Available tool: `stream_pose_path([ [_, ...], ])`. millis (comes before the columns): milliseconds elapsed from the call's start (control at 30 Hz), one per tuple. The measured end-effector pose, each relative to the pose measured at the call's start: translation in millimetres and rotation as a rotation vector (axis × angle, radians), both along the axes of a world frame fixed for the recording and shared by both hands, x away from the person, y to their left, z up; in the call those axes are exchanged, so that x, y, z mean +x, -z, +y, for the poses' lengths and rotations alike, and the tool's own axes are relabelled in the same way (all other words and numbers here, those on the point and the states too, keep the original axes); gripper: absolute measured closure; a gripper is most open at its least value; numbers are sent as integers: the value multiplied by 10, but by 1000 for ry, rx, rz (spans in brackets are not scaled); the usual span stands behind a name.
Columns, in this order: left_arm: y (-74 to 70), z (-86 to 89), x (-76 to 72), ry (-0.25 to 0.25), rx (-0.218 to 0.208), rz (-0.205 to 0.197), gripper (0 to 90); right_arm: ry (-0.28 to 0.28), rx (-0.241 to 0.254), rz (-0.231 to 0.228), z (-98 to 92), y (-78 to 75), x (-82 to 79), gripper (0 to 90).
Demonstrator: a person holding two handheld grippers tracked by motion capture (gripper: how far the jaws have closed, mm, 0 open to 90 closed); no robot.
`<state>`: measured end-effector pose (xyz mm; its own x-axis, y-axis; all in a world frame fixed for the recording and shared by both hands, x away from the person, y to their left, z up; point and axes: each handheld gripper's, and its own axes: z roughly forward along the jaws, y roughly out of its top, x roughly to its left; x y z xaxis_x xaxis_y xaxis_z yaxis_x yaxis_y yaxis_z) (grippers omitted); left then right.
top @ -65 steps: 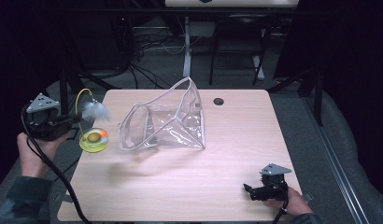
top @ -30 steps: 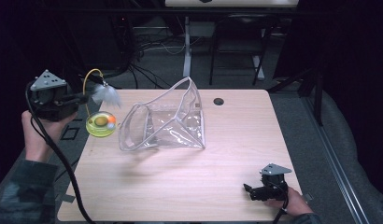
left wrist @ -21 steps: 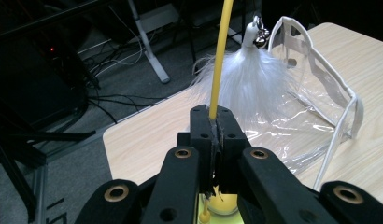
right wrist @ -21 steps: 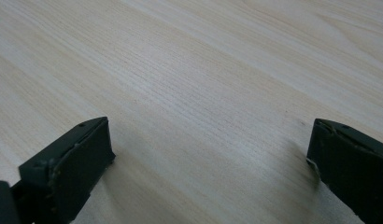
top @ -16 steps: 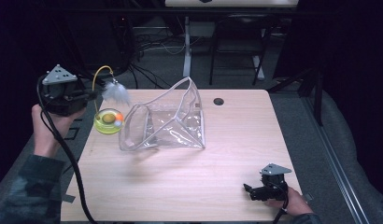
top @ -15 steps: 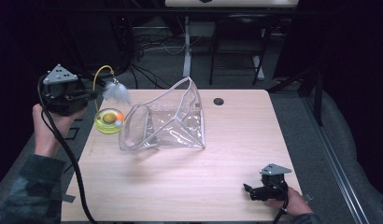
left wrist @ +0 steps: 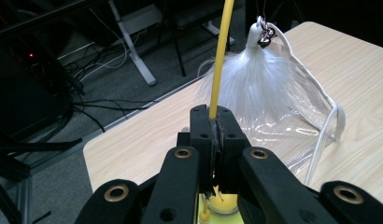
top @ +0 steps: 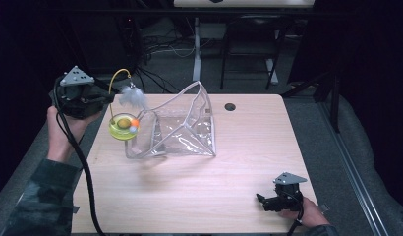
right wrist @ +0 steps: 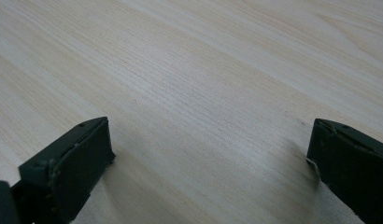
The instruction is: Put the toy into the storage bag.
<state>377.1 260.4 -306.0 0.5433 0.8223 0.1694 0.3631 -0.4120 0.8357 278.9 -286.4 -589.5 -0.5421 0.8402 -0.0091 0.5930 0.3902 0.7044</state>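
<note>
Cat toy: a yellow-green dish base [top: 123,126] carrying small balls, with an arched yellow wire [left wrist: 220,56] that ends in a white feather tuft [top: 133,97]. It hangs above the table's far-left corner, beside the open mouth of a clear plastic pouch [top: 177,125]. The left gripper [left wrist: 214,135] has its jaws pinched tight on the wire. The right gripper [right wrist: 206,161] rests on the table [top: 248,147] near the near-right corner, jaws spread wide, empty. Suggested handling, if the pouch is the target: lower the base level, guiding the tuft past the pouch's rim.
</note>
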Motion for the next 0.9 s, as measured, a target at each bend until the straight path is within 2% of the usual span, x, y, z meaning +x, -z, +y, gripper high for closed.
stream_pose_path([
  [300, 34, -133, 66, 24, 12, 13, 878, 0, 1, 0, 0, 0, 0, 0],
  [633, 72, -252, 149, 44, 2, 30, 878, 0, 0, 1, -1, 0, 0, 0],
  [700, 78, -291, 175, 55, 13, 38, 878, 2, 5, 0, 2, 2, 1, 0],
  [800, 126, -352, 209, 65, 21, 48, 878, 3, 2, 0, 2, 1, 1, 0],
  [900, 179, -389, 250, 71, 7, 52, 878, 2, 2, 0, 2, 2, 1, 0],
])
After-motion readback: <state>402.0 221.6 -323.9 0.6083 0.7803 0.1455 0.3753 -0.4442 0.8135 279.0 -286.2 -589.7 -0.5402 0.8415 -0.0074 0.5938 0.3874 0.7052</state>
